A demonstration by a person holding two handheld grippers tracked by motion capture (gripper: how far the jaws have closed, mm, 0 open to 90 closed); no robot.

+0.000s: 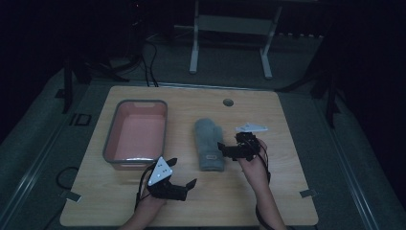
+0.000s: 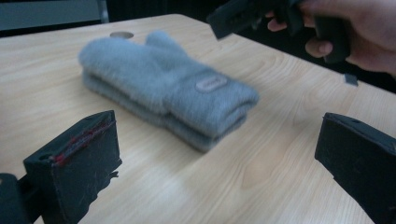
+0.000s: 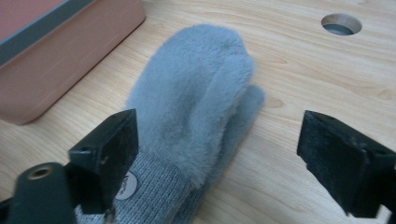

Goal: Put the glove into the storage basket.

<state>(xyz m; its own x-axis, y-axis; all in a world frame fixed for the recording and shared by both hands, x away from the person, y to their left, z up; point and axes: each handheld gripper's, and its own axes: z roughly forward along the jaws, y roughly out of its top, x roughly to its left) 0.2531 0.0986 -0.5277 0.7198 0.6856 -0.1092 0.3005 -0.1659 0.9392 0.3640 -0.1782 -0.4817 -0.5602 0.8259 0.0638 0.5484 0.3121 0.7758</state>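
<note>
Your pair of grey fleece mittens (image 1: pixel 208 144) lies stacked one on the other near the middle of the wooden table (image 1: pixel 287 191), fingertips pointing toward the far edge and the knit cuffs with the small oval label toward you. Your right gripper (image 1: pixel 229 150) sits just beside the cuff end on its right side, jaws spread wide with nothing pressed between the pads; in the right gripper view the mittens (image 3: pixel 196 116) lie between and ahead of the jaws, the left jaw just over the cuff, the right jaw above bare wood. Your left gripper (image 1: pixel 182 173) hovers near the table's near edge, to the left of the mittens and apart from them, its jaws also wide open and empty; in the left gripper view the mittens (image 2: pixel 163 91) rest ahead across a stretch of bare tabletop, with your right hand (image 2: pixel 359 32) beyond them. The pink bin with a grey rim (image 1: pixel 111 143) stands just left of the mittens, its near corner close to your left gripper. A round cable hole (image 1: pixel 228 102) sits near the far edge, beyond the fingertips. Bare wood lies open to the right of the mittens and along the near edge between your hands.
</note>
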